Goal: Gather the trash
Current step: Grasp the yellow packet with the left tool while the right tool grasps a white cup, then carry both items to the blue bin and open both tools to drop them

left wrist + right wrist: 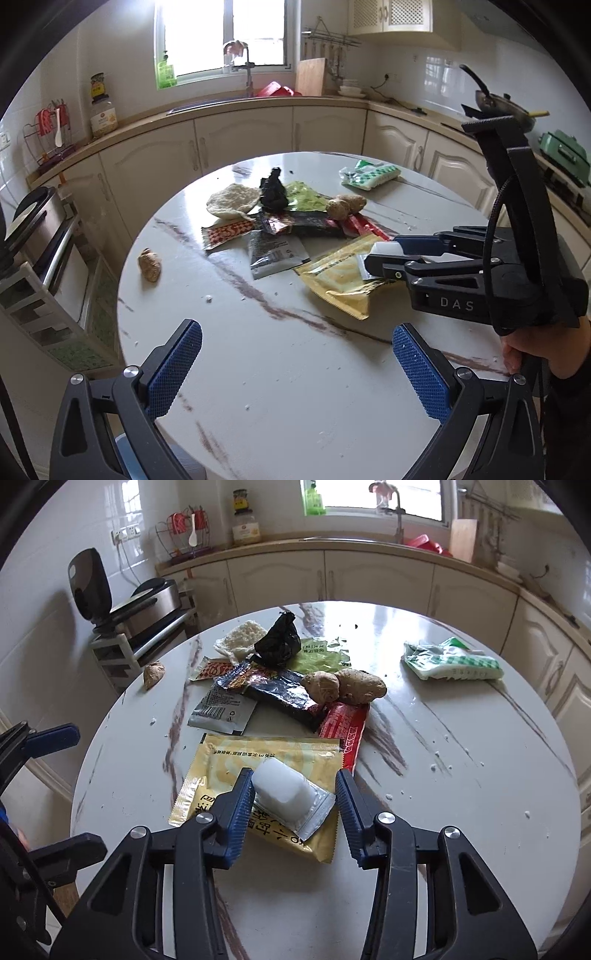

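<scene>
Several wrappers litter the round marble table (461,812), ringed by cream kitchen cabinets (376,579) under a bright window (225,33). The right gripper (295,794) straddles a white plastic cup (282,784) lying on the yellow packet (258,753); its left pad touches the cup, though the right pad seems just clear. The left gripper (295,365) hangs spread wide over bare tabletop, holding nothing.

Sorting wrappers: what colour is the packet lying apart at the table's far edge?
Green-and-white checked packet, clearest in the right wrist view.
</scene>
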`<state>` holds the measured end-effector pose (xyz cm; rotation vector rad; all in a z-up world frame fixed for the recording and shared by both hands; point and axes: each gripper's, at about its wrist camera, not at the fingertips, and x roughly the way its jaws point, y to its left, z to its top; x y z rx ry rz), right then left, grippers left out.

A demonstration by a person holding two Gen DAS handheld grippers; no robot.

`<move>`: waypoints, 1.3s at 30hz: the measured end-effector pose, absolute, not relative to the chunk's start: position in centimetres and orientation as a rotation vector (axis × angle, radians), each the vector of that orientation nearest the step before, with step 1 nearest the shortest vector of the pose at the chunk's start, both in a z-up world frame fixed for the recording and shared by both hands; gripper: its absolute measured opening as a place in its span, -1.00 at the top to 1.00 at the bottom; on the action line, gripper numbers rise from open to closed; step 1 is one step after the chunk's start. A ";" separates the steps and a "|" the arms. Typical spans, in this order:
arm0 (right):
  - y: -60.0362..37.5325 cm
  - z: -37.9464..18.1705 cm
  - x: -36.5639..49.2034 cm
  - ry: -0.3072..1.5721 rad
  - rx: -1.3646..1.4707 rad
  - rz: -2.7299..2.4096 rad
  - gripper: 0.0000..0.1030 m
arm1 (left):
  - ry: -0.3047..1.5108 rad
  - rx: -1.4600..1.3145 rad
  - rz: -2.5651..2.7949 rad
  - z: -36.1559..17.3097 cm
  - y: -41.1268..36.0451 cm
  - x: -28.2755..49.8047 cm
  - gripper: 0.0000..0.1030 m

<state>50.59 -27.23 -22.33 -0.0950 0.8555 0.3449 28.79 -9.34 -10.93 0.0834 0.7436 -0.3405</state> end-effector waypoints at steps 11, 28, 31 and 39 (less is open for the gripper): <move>-33.5 -20.2 47.8 0.790 0.020 0.279 0.18 | 0.795 0.220 -0.425 -12.0 -15.2 32.9 -0.97; -35.6 -19.8 46.2 0.763 0.081 0.281 0.18 | 0.793 0.315 -0.414 -14.1 -18.6 35.9 0.88; -35.0 -19.9 45.9 0.763 0.083 0.293 0.18 | 0.769 0.231 -0.432 -13.5 -17.5 35.5 0.91; -32.8 -19.1 44.3 0.741 0.101 0.316 0.18 | 0.722 0.065 -0.508 -11.3 -14.2 32.7 0.94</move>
